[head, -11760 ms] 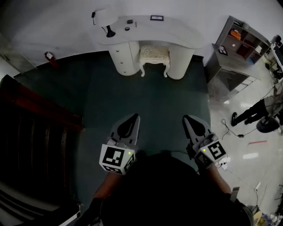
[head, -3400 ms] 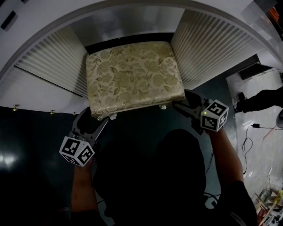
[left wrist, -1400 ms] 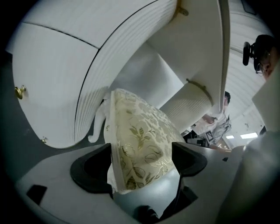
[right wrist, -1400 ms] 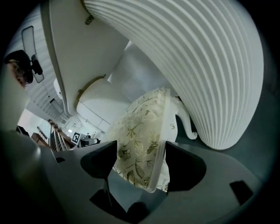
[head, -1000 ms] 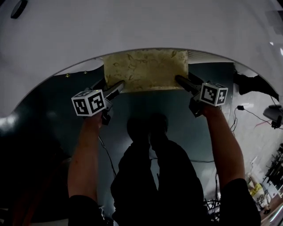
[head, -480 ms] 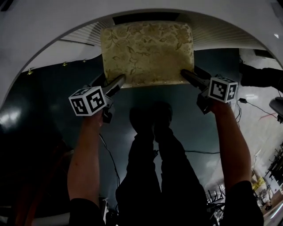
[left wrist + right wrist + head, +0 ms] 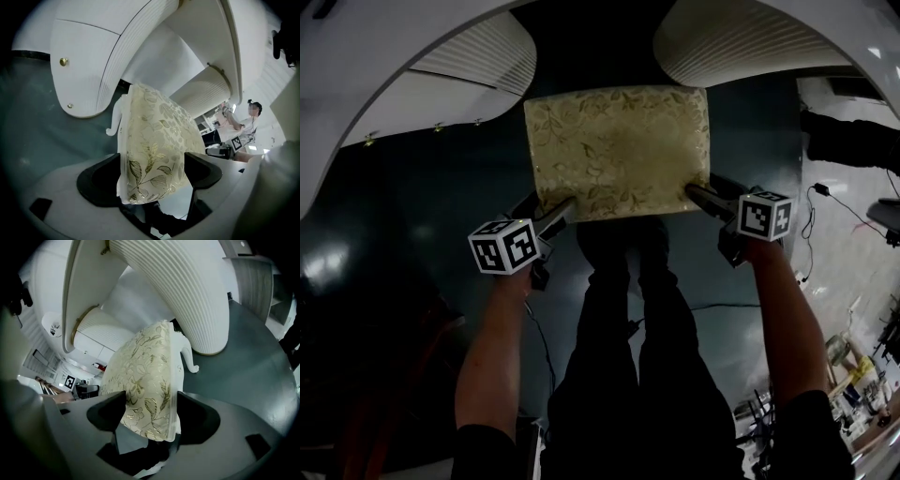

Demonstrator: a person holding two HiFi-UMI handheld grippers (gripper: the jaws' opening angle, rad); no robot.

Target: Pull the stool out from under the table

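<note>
The stool (image 7: pixel 619 150) has a cream cushion with a gold leaf pattern and white curved legs. In the head view it stands on the dark floor, just in front of the gap between the white table's two ribbed pedestals. My left gripper (image 7: pixel 558 211) is shut on the cushion's near left corner, and my right gripper (image 7: pixel 698 194) is shut on its near right corner. In the left gripper view the cushion edge (image 7: pixel 157 140) fills the space between the jaws of the left gripper (image 7: pixel 154 173). The right gripper (image 7: pixel 150 416) holds the cushion (image 7: pixel 140 376) the same way, with a stool leg (image 7: pixel 187 357) beyond.
The white table top (image 7: pixel 356 84) arcs across the far side, with the ribbed pedestals left (image 7: pixel 478 66) and right (image 7: pixel 741 42). My legs stand directly behind the stool. A person (image 7: pixel 248 122) stands far off to the right. Cables lie on the floor (image 7: pixel 806 272).
The stool has slid out from under the table top toward me, with both grippers holding its near corners and moving back with it. More of the cushion now shows.
</note>
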